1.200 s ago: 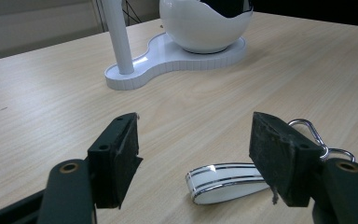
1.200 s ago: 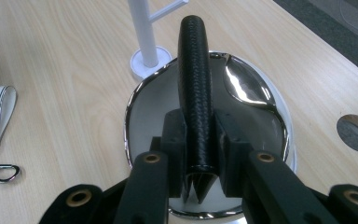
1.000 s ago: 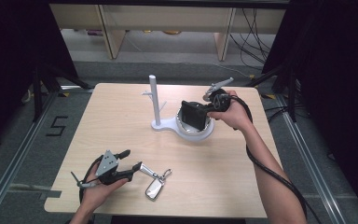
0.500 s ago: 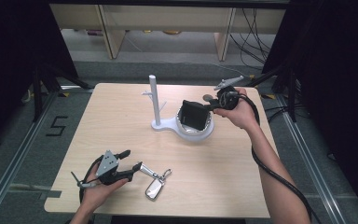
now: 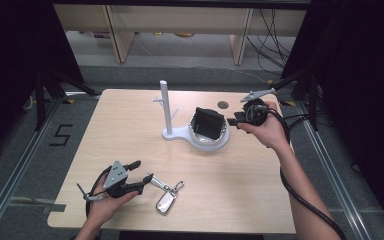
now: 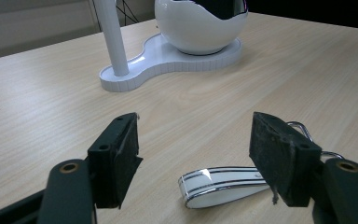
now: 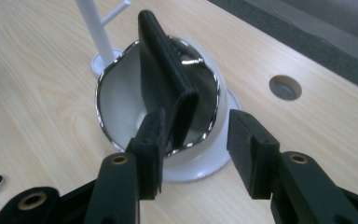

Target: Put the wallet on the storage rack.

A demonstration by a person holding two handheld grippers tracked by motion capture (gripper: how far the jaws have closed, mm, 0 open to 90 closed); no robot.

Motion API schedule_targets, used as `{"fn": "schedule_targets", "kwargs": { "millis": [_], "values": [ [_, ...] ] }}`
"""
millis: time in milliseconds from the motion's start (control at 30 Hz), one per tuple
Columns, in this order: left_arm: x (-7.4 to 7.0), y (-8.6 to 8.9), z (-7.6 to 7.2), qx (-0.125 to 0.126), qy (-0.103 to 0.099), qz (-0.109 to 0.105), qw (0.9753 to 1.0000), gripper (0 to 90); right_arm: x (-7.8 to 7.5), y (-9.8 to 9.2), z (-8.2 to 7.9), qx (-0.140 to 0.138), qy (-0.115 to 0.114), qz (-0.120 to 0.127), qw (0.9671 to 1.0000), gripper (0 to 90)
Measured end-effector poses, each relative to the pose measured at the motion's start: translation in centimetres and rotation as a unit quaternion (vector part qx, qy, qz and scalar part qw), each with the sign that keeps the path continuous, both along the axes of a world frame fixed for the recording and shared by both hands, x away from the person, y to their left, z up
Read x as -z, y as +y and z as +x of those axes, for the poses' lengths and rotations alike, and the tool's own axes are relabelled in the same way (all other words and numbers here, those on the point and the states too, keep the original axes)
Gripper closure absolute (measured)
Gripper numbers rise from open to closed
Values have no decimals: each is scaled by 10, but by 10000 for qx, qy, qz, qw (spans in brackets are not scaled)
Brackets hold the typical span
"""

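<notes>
The right gripper's [image 7: 193,154] fingers [image 7: 251,151] stand apart and grip nothing; the near corner of a black wallet [image 7: 165,79] sits just ahead of them, close by the left finger, though whether it touches cannot be told. The wallet stands on edge, leaning, inside a white bowl [image 7: 116,88] with a shiny rim. The bowl shares a white base with a thin upright post [image 5: 164,102], and this stand sits toward the far edge of the desk [image 5: 240,190], near its middle. The right gripper [image 5: 250,114] hovers just right of the bowl, near the desk's far right corner, beside a round hole [image 5: 223,105].

The left gripper's [image 6: 193,161] fingers [image 6: 119,154] are also spread wide and hold nothing. Between them on the desk lies a white key fob [image 6: 223,184] with a metal ring at its end. In the high view the left gripper [image 5: 130,181] rests near the desk's near left corner, with the fob [image 5: 165,202] just to its right.
</notes>
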State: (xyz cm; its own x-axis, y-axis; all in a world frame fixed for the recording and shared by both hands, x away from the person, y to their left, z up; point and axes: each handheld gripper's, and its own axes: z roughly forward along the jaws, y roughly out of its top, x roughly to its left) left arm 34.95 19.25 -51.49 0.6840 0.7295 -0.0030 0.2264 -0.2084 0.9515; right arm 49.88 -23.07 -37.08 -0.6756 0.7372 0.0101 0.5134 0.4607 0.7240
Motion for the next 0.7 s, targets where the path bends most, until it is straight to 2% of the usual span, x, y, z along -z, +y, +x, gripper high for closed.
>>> {"fn": "schedule_targets", "kwargs": {
  "millis": [33, 100, 167, 200, 233, 267, 367, 433, 467, 533, 567, 600, 633, 700],
  "values": [
    [0, 0, 0, 2, 18, -36, 10000, 328, 4, -3, -6, 94, 70, 33, 9999, 565],
    [-1, 0, 0, 4, 36, -20, 10000, 328, 7, -6, -9, 86, 19, 33, 10000, 562],
    [-2, -1, 1, 14, 23, -70, 10000, 328, 15, -10, -18, 203, 93, 158, 9996, 561],
    [-2, -2, 1, -5, 30, -72, 10000, 327, 18, -11, -22, 256, 206, 207, 9992, 560],
    [-3, -2, 0, -16, 44, -70, 10000, 328, 21, -13, -24, 198, 175, 178, 9995, 558],
    [-3, -2, 1, -11, 48, -90, 9999, 327, 23, -14, -29, 289, 299, 177, 9990, 554],
    [-5, -3, 1, -25, 65, -125, 9999, 327, 29, -18, -33, 245, 279, 140, 9992, 549],
    [-6, -3, 2, -11, 69, -187, 9998, 327, 39, -20, -42, 420, 307, 226, 9984, 540],
    [-6, -3, 2, -11, 69, -187, 9998, 327, 42, -21, -43, 360, 266, 177, 9988, 536],
    [-6, -4, 2, -4, 69, -197, 9998, 327, 47, -23, -46, 428, 324, 292, 9981, 529],
    [-6, -4, 2, -4, 69, -197, 9998, 327, 46, -25, -47, 414, 397, 184, 9982, 526],
    [-7, -4, 2, -8, 74, -205, 9998, 327, 50, -26, -47, 420, 286, 207, 9985, 525],
    [-7, -4, 1, -34, 88, -182, 9998, 327, 49, -27, -50, 467, 405, 137, 9980, 523],
    [-8, -4, 1, -43, 90, -178, 9998, 328, 54, -28, -52, 519, 340, 131, 9980, 520]
  ]
}}
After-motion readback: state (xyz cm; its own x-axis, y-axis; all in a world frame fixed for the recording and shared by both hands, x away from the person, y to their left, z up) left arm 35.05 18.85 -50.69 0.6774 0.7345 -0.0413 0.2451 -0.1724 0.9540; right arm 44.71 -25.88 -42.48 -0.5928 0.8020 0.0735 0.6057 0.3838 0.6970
